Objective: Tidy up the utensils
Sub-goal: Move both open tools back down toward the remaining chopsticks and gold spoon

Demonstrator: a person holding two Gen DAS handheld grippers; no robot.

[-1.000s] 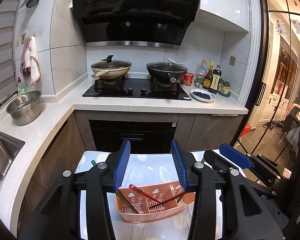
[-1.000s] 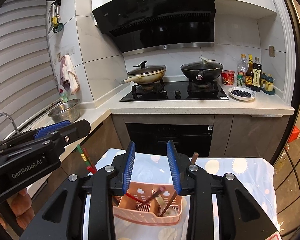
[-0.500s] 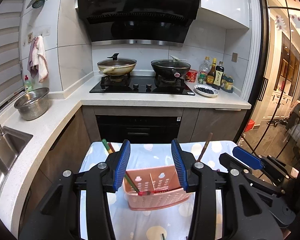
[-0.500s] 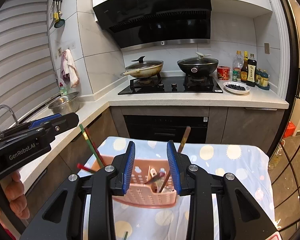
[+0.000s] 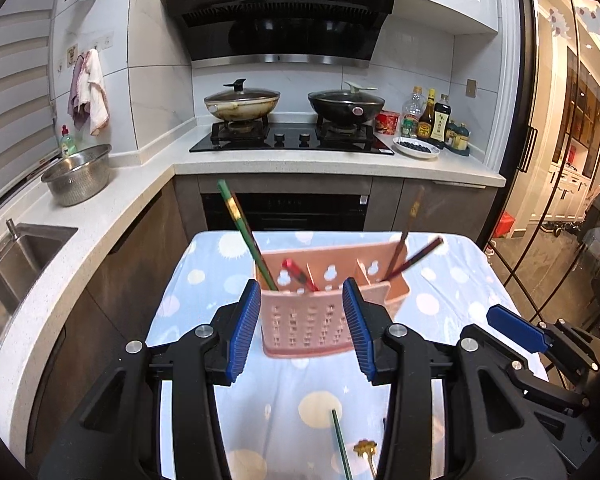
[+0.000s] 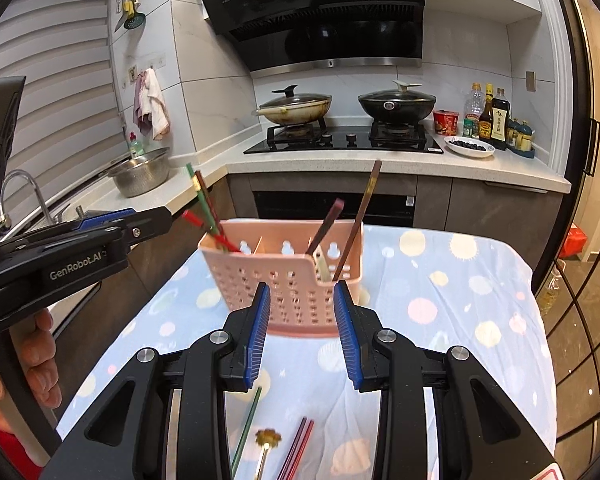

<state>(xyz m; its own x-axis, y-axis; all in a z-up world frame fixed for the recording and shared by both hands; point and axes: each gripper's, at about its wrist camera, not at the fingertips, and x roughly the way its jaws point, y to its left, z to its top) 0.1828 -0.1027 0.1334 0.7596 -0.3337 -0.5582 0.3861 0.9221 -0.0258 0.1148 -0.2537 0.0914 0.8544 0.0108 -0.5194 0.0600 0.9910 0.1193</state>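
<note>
Two hand-held tools face a small tabletop (image 5: 204, 280) covered with a pale blue cloth printed with dots, standing in a kitchen in front of a stove with two lidded pans. Over the last second both tools have pulled back and sunk lower, so the pink holder (image 5: 316, 320), which a second ago was seen from above and close in, now stands farther ahead and is seen from its perforated front wall. The pullback also brings loose utensils into view on the cloth in front of the holder: a green chopstick (image 6: 246, 424), a flower-ended gold pick (image 6: 267, 440) and a red pair (image 6: 298, 446). The left tool (image 5: 306, 330) has its blue pads parted with nothing between them; the holder only shows through the gap, well beyond the tips. The right tool (image 6: 300, 334) is likewise parted and empty, its gap a little narrower. Neither gap has changed in the last second. The holder stands upright near the middle of the tabletop, divided into compartments. Green and red chopsticks (image 5: 244, 236) lean out of its left compartment, and dark brown ones (image 6: 358, 220) lean out of the right. The middle compartments look empty. The task seems partly done: some utensils are sorted and the loose ones nearest the tools remain. The retreat likely sets up a reach down to those, though neither tool is yet over one.
</note>
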